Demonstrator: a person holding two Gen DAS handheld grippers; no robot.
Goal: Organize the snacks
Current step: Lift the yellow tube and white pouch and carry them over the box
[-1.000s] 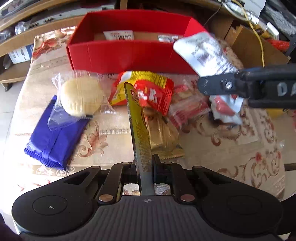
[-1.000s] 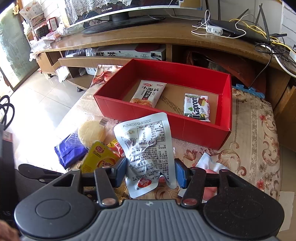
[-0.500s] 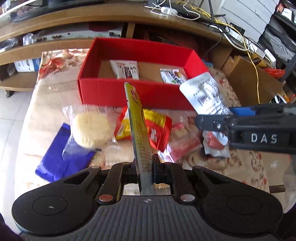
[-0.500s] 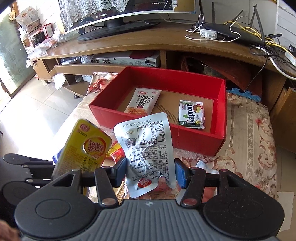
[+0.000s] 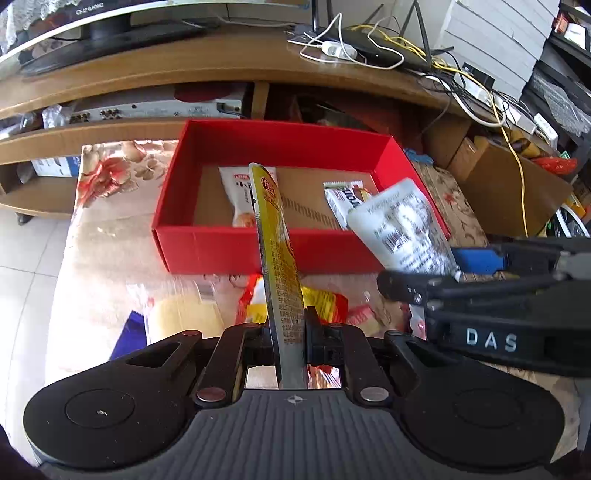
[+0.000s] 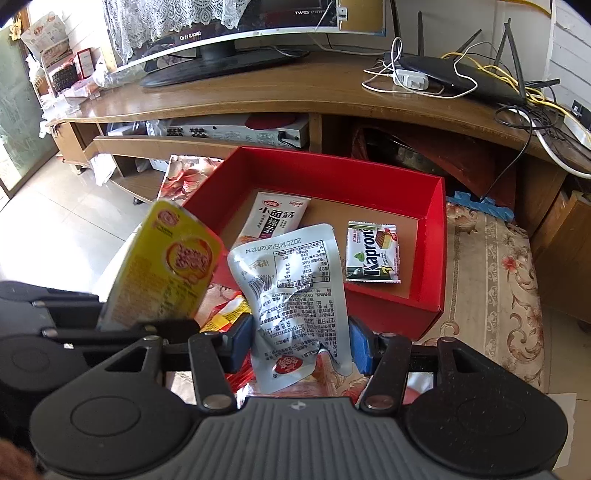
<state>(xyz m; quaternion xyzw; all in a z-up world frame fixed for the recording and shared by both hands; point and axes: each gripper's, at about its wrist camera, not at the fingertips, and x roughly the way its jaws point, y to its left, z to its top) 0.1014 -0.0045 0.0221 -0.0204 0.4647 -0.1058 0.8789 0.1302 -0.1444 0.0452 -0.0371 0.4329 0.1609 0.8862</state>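
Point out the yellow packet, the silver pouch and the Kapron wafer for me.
yellow packet (image 5: 282,280): left wrist view, its edge-on printed side.
silver pouch (image 6: 295,291): right wrist view, middle of its printed back.
Kapron wafer (image 6: 373,254): right wrist view, centre of its wrapper.

"Kapron" on the wafer packet (image 6: 373,254); "DAS" on the right gripper (image 5: 454,266); "2025/12/5/2026/12/4" on the silver pouch (image 6: 295,291).

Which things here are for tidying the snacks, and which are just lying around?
For the job: red box, yellow packet in left gripper, silver pouch in right gripper.
Just lying about: router, TV, white charger.
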